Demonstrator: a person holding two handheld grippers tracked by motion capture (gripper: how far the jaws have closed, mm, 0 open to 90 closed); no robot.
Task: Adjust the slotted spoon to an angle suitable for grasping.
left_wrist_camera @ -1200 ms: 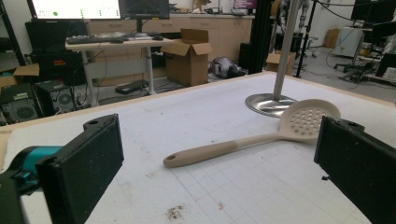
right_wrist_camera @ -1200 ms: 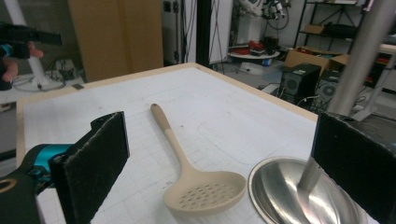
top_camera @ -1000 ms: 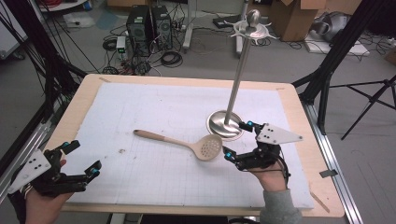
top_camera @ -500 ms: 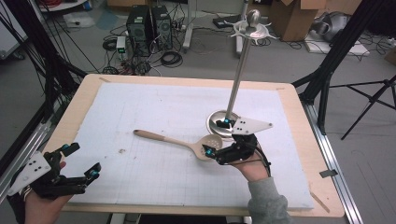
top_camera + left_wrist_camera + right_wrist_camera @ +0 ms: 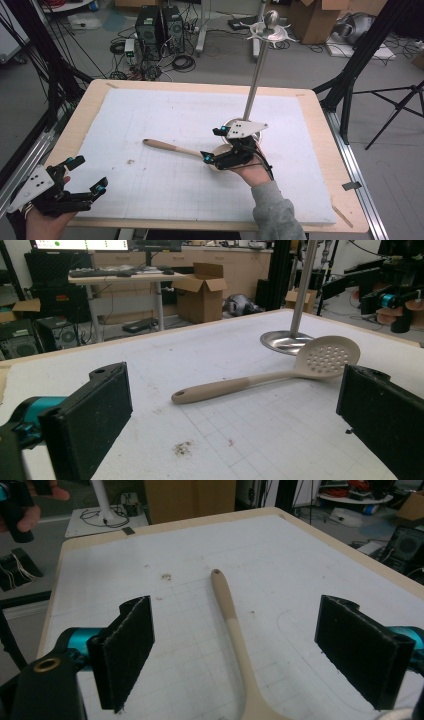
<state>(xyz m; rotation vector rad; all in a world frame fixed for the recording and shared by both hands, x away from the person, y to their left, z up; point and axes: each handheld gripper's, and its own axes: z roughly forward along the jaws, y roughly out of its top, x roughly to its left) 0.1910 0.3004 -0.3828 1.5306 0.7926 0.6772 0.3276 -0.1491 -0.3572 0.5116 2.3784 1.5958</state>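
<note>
The beige slotted spoon with a pale wooden handle [image 5: 172, 147] lay flat on the white gridded surface [image 5: 150, 200], its perforated bowl just beside the round base of the tall steel stand [image 5: 257, 75]. The right tongs [image 5: 214, 145] hovered over the bowl end, jaws wide, the handle running between them. A good grasp probably meant lowering squarely and closing on the neck, clear of the base. The left tongs [image 5: 86, 175] rested wide near the surface's corner.
</note>
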